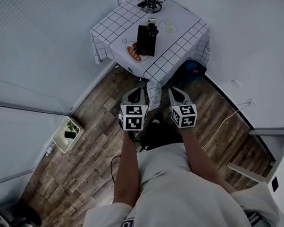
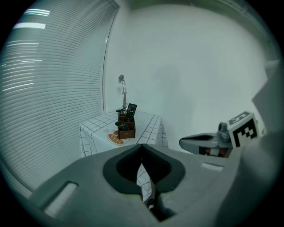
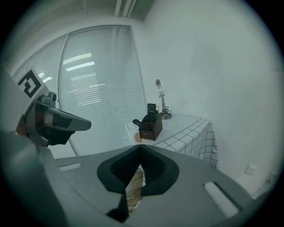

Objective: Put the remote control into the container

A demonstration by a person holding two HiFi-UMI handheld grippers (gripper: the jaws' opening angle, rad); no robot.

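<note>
A brown container (image 1: 147, 40) stands on a small table with a checked cloth (image 1: 186, 37) at the top of the head view. A black remote control (image 2: 131, 111) stands upright in the container (image 2: 126, 131), and another remote (image 3: 137, 122) lies across its rim (image 3: 154, 127). Both grippers hover over the wooden floor, well short of the table and close to the person's body. My left gripper (image 1: 138, 91) (image 2: 142, 147) is shut with nothing in it. My right gripper (image 1: 177, 91) (image 3: 141, 149) is also shut and holds nothing.
A metal stand with a coiled base (image 1: 151, 2) sits at the table's far corner. A white planter box (image 1: 67, 133) is on the floor by the blinds at left. White furniture (image 1: 283, 165) stands at the right. A white cable (image 1: 229, 117) runs along the floor.
</note>
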